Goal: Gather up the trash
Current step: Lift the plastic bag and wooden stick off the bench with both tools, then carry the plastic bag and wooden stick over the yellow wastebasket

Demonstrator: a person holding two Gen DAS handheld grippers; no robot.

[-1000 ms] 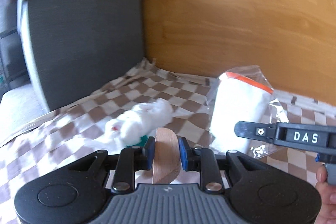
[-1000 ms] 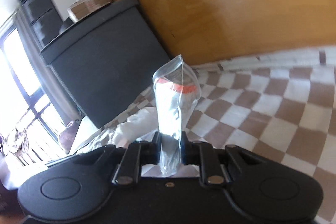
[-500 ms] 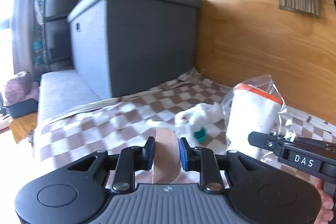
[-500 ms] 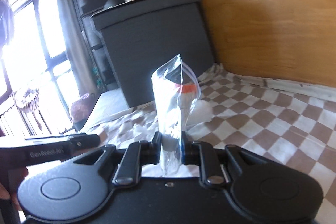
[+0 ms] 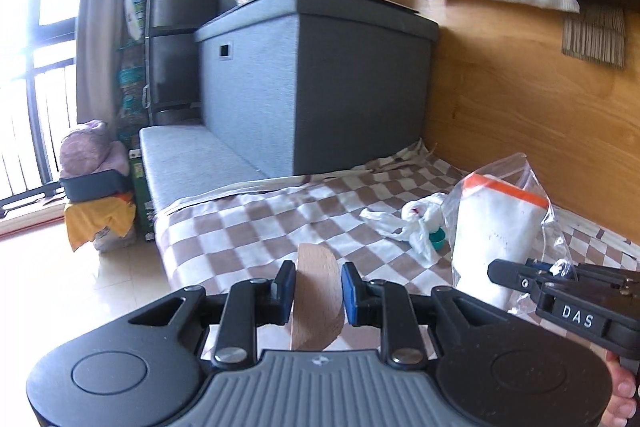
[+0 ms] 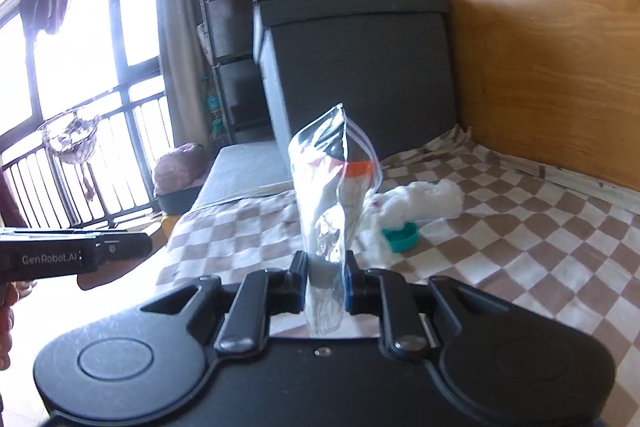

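- the left gripper [image 5: 316, 293] has its jaws clamped on a thin wooden piece [image 5: 316, 301], which stands upright between the blue pads and pokes out just ahead of them.
- the right gripper [image 6: 326, 283] has its jaws pinched together on the lower edge of a clear zip bag [image 6: 334, 195]; the bag rises straight up from the pads, with a white cup with an orange rim [image 5: 496, 227] showing inside it.
- ahead of both sets of jaws, on the checkered cover [image 6: 520, 247], lie a crumpled white tissue [image 6: 420, 205] and a teal cap [image 6: 400, 237], touching each other and well clear of any finger.
- judging by this, the step in hand is carrying two held items off to wherever trash goes; no bin is in view, so i cannot tell where that is.
- to do it well: keep both grips firm, since the bag is slippery film held only at one edge and its contents sit high above the pads, so it may swing or slide out.
- hold the bag's mouth upward so the cup stays inside.
- keep the two grippers apart; the right one's fingers sit just beside the left one's right jaw, near enough to knock together.
- the tissue and cap are not yet collected, so another pass seems needed.
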